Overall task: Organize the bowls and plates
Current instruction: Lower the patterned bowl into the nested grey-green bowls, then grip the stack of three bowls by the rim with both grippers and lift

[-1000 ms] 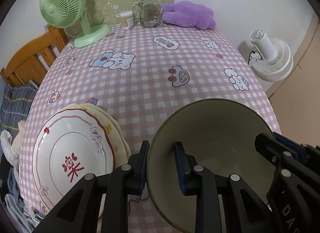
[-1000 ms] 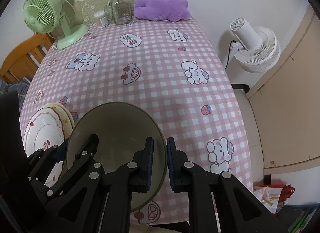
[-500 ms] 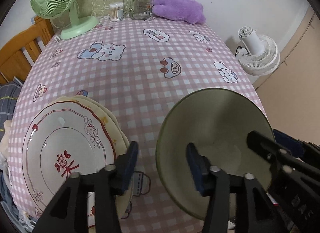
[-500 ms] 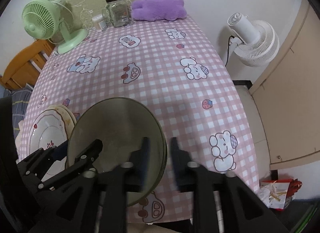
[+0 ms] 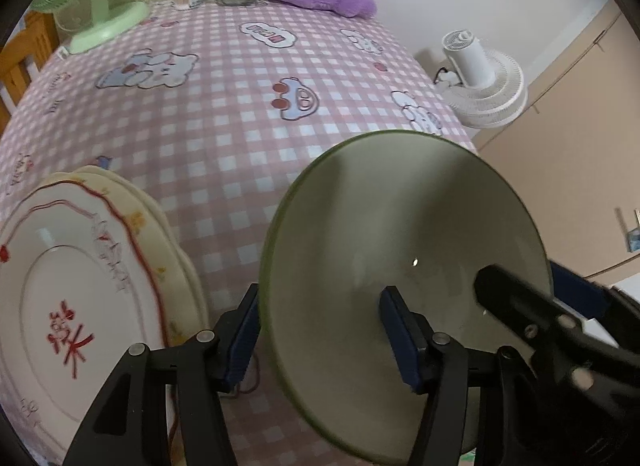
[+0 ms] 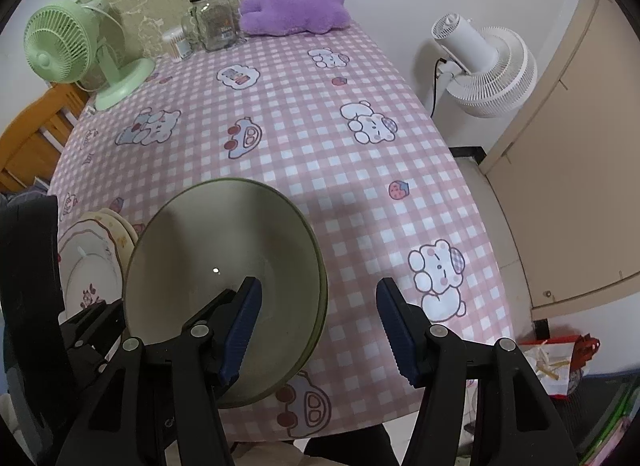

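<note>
Olive-green ceramic bowl (image 6: 224, 286) at table (image 6: 320, 145) near edge: stiff, glossy, breakable; take by rim. Left gripper (image 5: 320, 330) and right gripper (image 6: 318, 326) just opened, straddling rim, pads clear.

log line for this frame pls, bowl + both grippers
left gripper: open, just opened, straddles bowl rim | right gripper: open, just opened, straddles opposite rim | green bowl: released on tablecloth beside plate stack

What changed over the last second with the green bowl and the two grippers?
Both grippers let go: the left gripper and right gripper, each clamped on the green bowl's rim before, have just been opening, and their pads now stand off the rim between them. The bowl, the plate stack and the tablecloth stayed put.
</note>
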`<action>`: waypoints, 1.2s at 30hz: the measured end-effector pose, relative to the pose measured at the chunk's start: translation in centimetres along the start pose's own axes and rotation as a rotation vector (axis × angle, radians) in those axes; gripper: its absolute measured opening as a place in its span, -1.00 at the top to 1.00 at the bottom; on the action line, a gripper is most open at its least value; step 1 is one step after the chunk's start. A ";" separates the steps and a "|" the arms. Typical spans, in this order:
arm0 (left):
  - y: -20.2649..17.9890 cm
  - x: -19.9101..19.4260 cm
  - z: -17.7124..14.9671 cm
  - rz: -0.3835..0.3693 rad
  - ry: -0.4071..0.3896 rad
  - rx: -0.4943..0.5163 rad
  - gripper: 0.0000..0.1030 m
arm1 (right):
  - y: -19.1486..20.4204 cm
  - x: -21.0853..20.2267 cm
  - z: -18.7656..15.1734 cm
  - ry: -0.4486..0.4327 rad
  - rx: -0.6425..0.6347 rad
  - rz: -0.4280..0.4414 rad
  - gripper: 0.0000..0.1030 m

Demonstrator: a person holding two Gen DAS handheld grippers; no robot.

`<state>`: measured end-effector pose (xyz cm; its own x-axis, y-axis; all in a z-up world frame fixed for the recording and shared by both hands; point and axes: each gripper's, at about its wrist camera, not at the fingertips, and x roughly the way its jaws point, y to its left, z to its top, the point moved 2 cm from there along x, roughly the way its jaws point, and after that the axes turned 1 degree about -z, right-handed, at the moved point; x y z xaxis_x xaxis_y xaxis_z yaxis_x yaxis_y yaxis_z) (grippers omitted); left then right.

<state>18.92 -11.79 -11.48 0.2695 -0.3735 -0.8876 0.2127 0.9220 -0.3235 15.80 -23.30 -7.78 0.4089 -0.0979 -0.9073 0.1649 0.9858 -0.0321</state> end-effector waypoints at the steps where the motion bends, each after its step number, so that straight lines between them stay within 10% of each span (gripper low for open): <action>1: -0.1 0.0 0.1 -0.011 -0.001 0.003 -0.13 | 0.0 0.1 0.1 0.000 0.005 0.002 -0.23; 17: -0.1 0.2 0.6 -0.021 0.000 -0.006 -0.07 | -0.9 2.7 1.0 0.053 0.067 0.112 -0.23; 36: -1.0 0.3 0.7 0.099 -0.011 -0.074 -0.12 | -1.9 7.6 2.1 0.180 0.105 0.448 0.04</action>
<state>19.47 -12.88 -11.18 0.2959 -0.2811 -0.9129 0.1148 0.9592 -0.2582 20.49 -26.24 -13.77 0.3007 0.3668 -0.8804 0.1018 0.9055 0.4120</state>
